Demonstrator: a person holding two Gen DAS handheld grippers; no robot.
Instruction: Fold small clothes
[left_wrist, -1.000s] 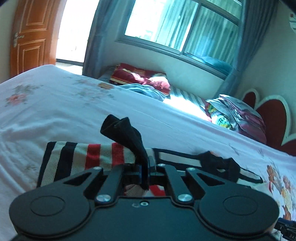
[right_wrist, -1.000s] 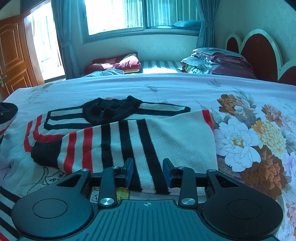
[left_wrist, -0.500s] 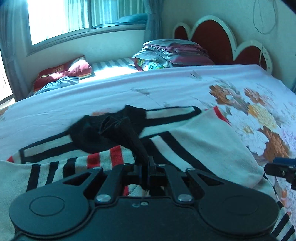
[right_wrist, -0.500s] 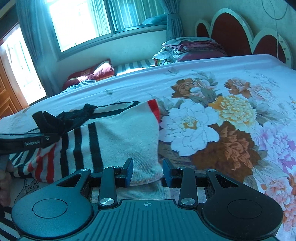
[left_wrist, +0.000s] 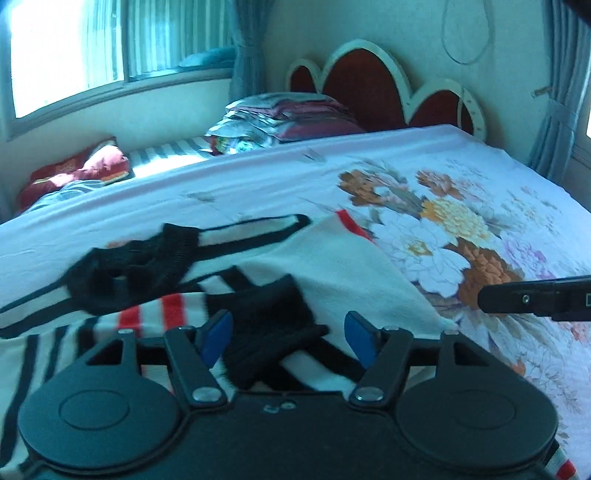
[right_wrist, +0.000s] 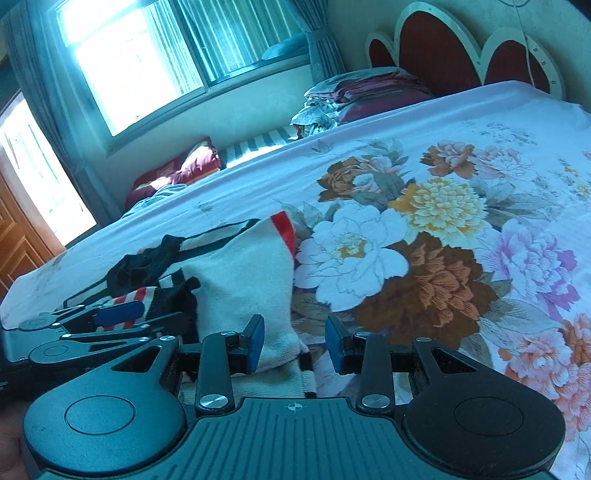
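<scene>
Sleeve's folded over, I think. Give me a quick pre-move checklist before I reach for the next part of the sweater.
1. Left gripper released: ok. Its jaws have just been opening; the black cuff lies between them, and the pads do not press it.
2. Right gripper free: ok. Jaws part open, nothing pinched; the sweater edge lies by its left pad.
3. Sleeve laid over the body: ok. The striped sleeve rests across the sweater.
4. Cuff flat: not ok. It looks bunched.
5. Collar flat: not ok. It is rumpled.
6. Grippers apart: ok, though close, side by side.
</scene>
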